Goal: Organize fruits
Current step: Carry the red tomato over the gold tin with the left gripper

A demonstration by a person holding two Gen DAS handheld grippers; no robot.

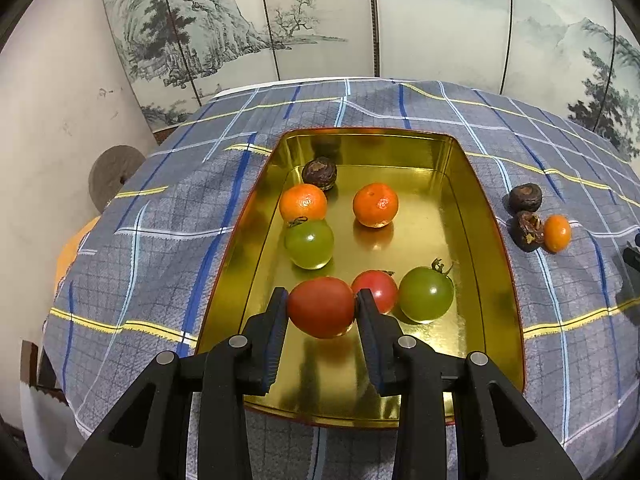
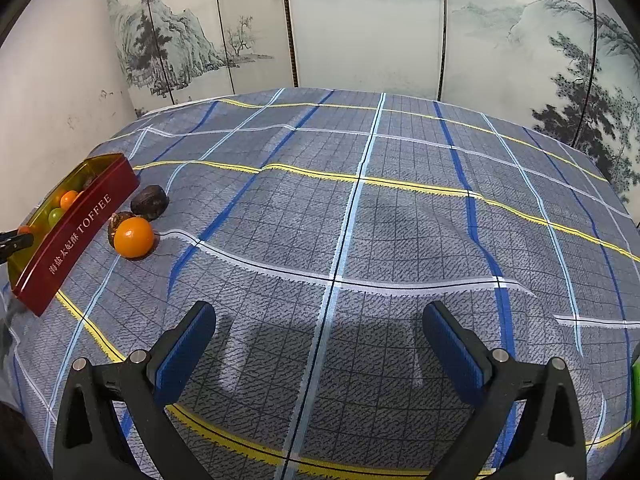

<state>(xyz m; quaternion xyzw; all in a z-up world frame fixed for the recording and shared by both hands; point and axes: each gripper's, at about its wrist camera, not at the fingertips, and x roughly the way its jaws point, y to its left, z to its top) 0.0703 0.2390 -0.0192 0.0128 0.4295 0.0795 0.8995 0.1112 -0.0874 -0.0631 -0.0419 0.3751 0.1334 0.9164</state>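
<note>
1. Fingers (image 1: 280, 312) of the left gripper (image 1: 321, 308) are clamped on a red tomato (image 1: 321, 307), one pad on each flank, at the near end of the gold tin (image 1: 496, 248).
2. Right gripper (image 2: 320, 340) stands wide open and holds nothing, above bare checked cloth (image 2: 360, 220) on the table.
3. Handling judgement: the tomato is light, smooth-skinned and soft. Excess squeeze would likely split it; a loose grip lets it slip.
4. Recommended hold: across the widest girth, as shown, pads flat on the skin.
5. Already in the tin: two mandarins, two green tomatoes, a second red tomato (image 1: 376, 290) and a dark wrinkled fruit.
6. Still on the cloth right of the tin: an orange fruit (image 2: 133, 237) touching one brown fruit (image 2: 118, 225), another brown fruit (image 2: 149, 202) just beyond.
</note>
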